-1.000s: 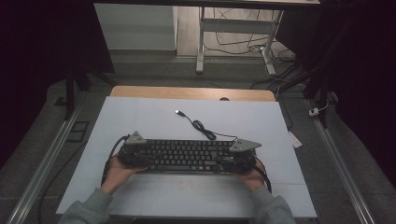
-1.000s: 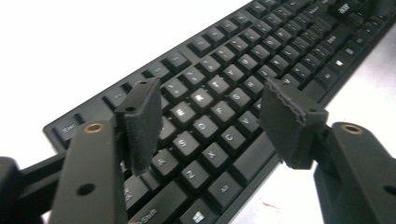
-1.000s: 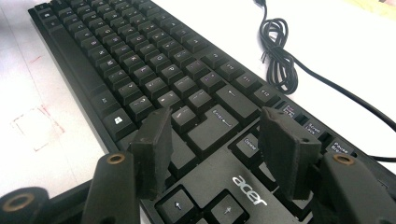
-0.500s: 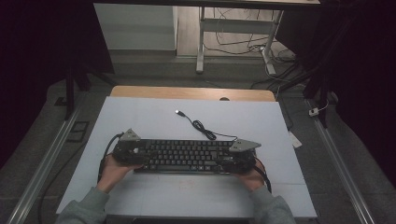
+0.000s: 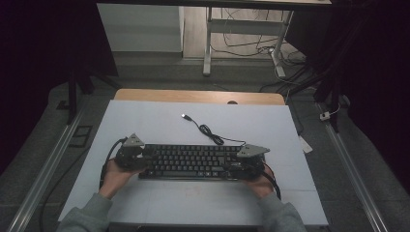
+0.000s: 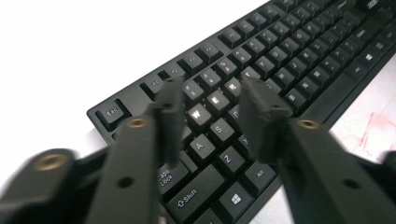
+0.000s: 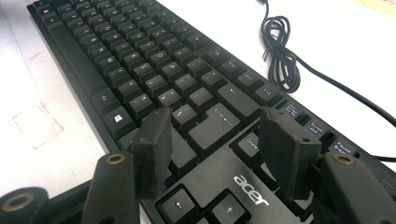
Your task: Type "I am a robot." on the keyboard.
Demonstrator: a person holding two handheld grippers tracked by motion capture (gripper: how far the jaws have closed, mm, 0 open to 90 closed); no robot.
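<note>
— Lying where, the black keyboard (image 5: 191, 162)?
— Lying flat across the near middle of the white table top (image 5: 159, 121), long side running left to right, its cable (image 5: 210, 134) trailing away toward the far edge, bunching into a small coil and ending in a plug on bare surface.

— Sitting where against the tongs?
— Lying between them, one at each end. Left gripper (image 5: 129, 155) hovering at the left end; in the left gripper view, left gripper (image 6: 210, 112) pointing down over the letter keys, fingertips (image 6: 170, 100) straddling the W, E, R area. Right gripper (image 5: 246, 162) hovering at the right end; in the right gripper view, right gripper (image 7: 217, 135) hanging over the Enter and Delete keys, just above the brand lettering.

— Clamping anything?
— Left jaws just having been closing, yet standing apart, nothing squeezed between them, only keys beneath. Right jaws also standing apart, pads not pressing on anything.

— Hands posing how?
— Left hand (image 5: 113, 176) and right hand (image 5: 261, 183) coming in from the near edge, grey sleeves (image 5: 87, 217) showing, each wrapping a gripper from behind, forearms angling slightly inward.

— Surrounding it all?
— Strip of wooden board (image 5: 198, 96) showing beyond the white top, grey floor (image 5: 43, 145) on both sides, metal rails (image 5: 43, 179) running alongside, a table leg and loose wires (image 5: 270, 58) farther back, dark room around.
</note>
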